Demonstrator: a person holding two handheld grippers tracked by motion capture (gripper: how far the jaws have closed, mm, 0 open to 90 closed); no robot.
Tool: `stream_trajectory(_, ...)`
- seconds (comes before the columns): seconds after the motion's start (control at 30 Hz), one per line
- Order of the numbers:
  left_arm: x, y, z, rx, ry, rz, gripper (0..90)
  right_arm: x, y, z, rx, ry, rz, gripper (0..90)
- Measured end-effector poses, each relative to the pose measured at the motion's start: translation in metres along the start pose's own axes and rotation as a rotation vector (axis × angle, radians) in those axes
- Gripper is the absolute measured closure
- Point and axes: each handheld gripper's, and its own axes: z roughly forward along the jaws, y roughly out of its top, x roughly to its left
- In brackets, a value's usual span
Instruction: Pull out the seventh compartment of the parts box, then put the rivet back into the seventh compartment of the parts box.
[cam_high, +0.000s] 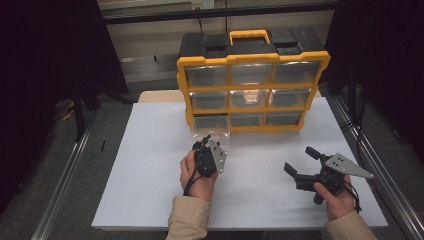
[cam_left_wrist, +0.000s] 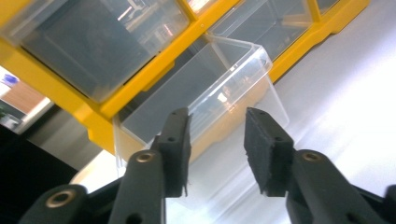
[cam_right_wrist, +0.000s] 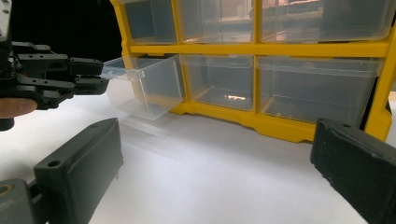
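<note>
One clear drawer (cam_right_wrist: 144, 86) juts half out of the yellow organizer's (cam_high: 252, 92) bottom-left slot. Left gripper (cam_high: 206, 142) is at its front lip, parted, gripping nothing. Right gripper (cam_high: 299, 162) rests wide open, empty, on the white surface (cam_high: 150, 165).

No lettering, label, brand mark or number can be read anywhere — not on the yellow organiser (cam_high: 252, 92), not on its clear drawers (cam_right_wrist: 144, 86) — and the white worktop (cam_high: 150, 165) bears no print.
</note>
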Motion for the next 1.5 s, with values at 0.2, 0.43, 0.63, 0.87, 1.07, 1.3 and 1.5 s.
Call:
stream_trajectory(0.2,0.005,-0.007,-0.003,-0.027,-0.055,-0.087,51.7,0.0,0.0,0.001,-0.001,0.002,-0.002,1.9)
stream_trajectory(0.43,0.009,-0.014,-0.003,-0.046,-0.137,-0.192,42.5,0.0,0.0,0.0,0.002,0.006,-0.006,1.9)
stream_trajectory(0.63,0.011,-0.018,-0.002,-0.064,-0.194,-0.28,32.1,0.001,0.0,0.0,-0.001,-0.005,0.0,1.9)
stream_trajectory(0.87,0.012,-0.026,0.001,-0.079,-0.281,-0.349,23.1,0.001,0.0,0.001,0.008,0.0,-0.013,1.9)
stream_trajectory(1.07,0.012,-0.031,0.001,-0.076,-0.323,-0.427,17.3,0.0,0.0,0.001,0.012,0.0,-0.023,1.9)
stream_trajectory(1.3,0.015,-0.036,0.002,-0.078,-0.381,-0.467,11.1,0.0,0.0,0.001,0.015,0.0,-0.031,1.9)
stream_trajectory(1.5,0.013,-0.041,0.004,-0.053,-0.395,-0.477,9.8,0.0,0.0,0.002,0.02,-0.003,-0.027,1.9)
